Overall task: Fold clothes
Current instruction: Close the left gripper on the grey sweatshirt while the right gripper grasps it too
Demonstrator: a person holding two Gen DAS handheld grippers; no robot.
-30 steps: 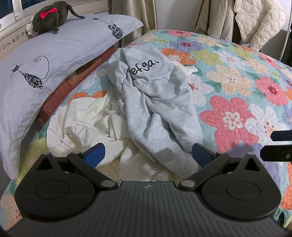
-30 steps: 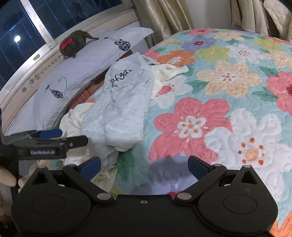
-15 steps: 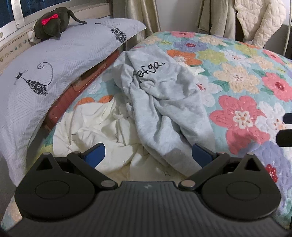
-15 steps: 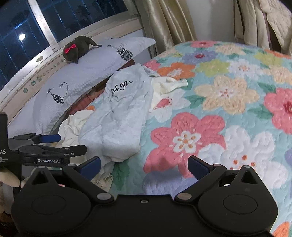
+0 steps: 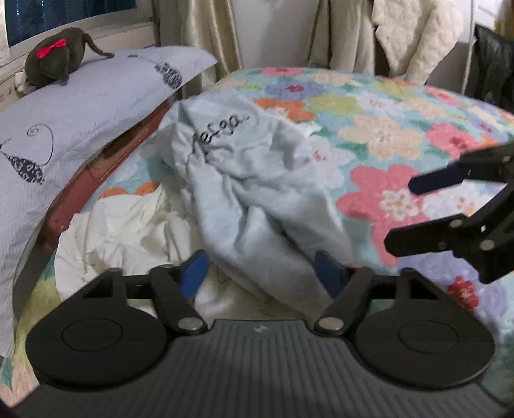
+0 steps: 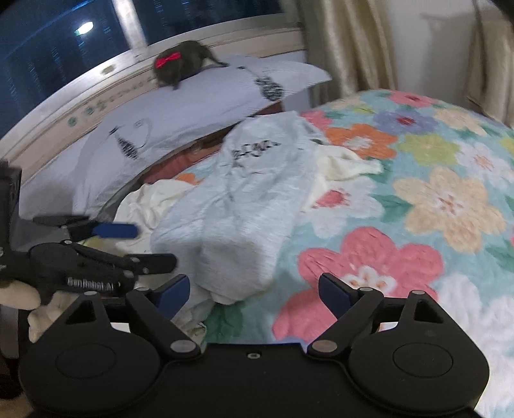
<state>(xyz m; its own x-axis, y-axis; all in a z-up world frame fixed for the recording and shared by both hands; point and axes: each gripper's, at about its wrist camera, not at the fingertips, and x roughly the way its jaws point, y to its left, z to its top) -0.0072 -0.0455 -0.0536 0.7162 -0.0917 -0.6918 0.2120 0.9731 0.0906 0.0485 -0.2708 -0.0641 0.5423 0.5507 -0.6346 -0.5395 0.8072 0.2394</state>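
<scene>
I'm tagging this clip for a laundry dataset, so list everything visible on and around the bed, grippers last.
grey garment: one, light grey with black lettering, crumpled on the bed, lying partly over the cream one
cream garment: one, off-white, bunched on the bed beside and under the grey one
quilt: one, floral on pale blue, covering the bed
pillow: one, pale grey with black cat prints, by the window
plush toy: one, dark with a red bow, on top of the pillow
curtains: beige, behind the bed
quilted jacket: one, cream, hanging at the back
left gripper: open, low over the near end of the grey garment
right gripper: open, holding nothing, near the end of the grey garment
</scene>
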